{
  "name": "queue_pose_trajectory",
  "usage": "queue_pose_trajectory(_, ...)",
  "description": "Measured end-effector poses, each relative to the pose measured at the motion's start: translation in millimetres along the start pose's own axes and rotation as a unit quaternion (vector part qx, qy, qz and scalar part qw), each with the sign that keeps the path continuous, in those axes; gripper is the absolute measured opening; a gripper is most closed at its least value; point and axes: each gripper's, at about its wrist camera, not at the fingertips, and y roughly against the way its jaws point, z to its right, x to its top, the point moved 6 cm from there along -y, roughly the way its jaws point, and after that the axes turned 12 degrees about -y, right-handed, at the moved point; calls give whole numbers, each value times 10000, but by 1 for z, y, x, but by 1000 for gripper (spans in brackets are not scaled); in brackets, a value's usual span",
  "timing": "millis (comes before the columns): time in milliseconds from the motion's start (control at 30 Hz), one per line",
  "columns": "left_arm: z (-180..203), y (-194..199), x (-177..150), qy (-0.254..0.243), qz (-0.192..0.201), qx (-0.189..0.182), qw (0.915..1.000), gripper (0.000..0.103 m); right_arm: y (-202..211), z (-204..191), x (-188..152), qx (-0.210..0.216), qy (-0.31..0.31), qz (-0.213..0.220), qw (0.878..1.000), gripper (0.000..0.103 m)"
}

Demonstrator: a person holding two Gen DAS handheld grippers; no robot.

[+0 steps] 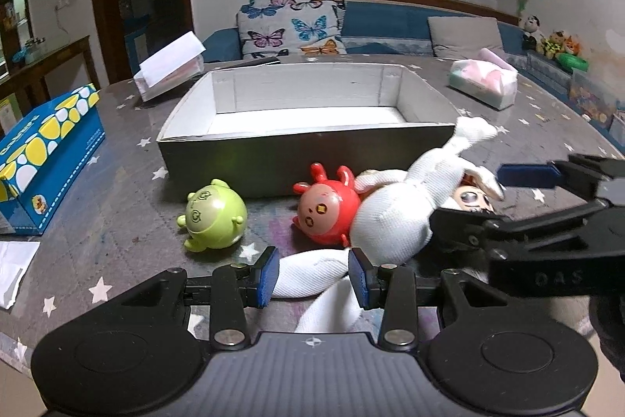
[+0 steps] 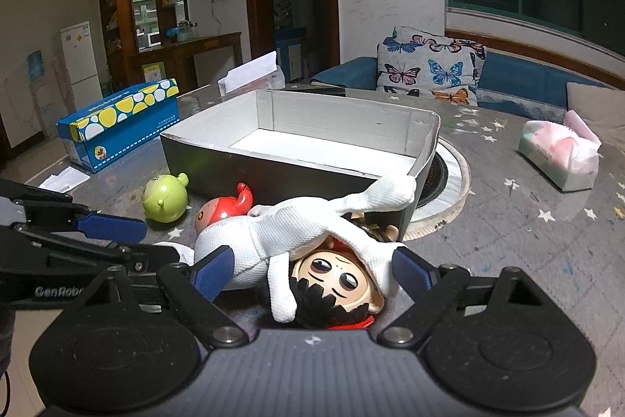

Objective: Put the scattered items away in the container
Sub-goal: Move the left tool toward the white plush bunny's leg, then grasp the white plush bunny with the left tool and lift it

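the doll [image 2: 312, 253] in white cloth lies on its side on the table [image 2: 527, 221], low and centre in the right wrist view, just in front of the container [image 2: 273, 163], one limb reaching up to touch the box's near corner. i judge the task barely begun: the box looks empty, and the green toy [image 1: 213, 217] and red toy [image 1: 326, 210] lie outside it on the near side. the doll's long axis runs roughly left to right across the left wrist frame, head at the right, legs trailing to the lower centre. my right gripper [image 2: 312, 274] stands spread around head and body, pads not visibly pressing. my left gripper [image 1: 312, 278] brackets a white leg, blue pads just beside it, not clearly pinching.
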Motion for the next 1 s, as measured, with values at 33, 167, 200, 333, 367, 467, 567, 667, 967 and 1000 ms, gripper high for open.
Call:
queue_pose_trajectory(33,1,1,0,-32,9,-18,10000,41,-1,0,1,-3,12,2,10000,89)
queue_pose_trajectory(167,2,3,-1,-73,34,-52,10000,41,-3,-1,3,13,23,-1,10000,87)
queue_pose_trajectory(200,2,3,-1,-75,31,-56,10000,41,-4,-1,3,13,25,-1,10000,87)
queue_pose_trajectory(333,3,5,-1,-104,47,-85,9999,41,-5,-2,4,26,23,-19,10000,86)
queue_pose_trajectory(367,4,5,-1,-109,55,-100,9999,41,-5,-2,4,25,20,-21,10000,86)
queue_pose_trajectory(467,7,6,-2,-140,56,-147,9998,41,-5,-2,4,19,1,-25,10000,86)
queue_pose_trajectory(567,11,7,-3,-199,72,-197,9996,41,-6,-2,3,30,-4,-35,10000,86)
queue_pose_trajectory(667,15,7,-4,-303,79,-277,9991,41,-6,-4,2,53,-7,-47,10000,86)
queue_pose_trajectory(967,19,0,-5,-516,68,-314,9981,41,-6,-5,2,60,41,-42,10000,86)
queue_pose_trajectory(1000,19,-1,-4,-552,86,-323,9979,41,-6,-4,4,67,32,-30,10000,86)
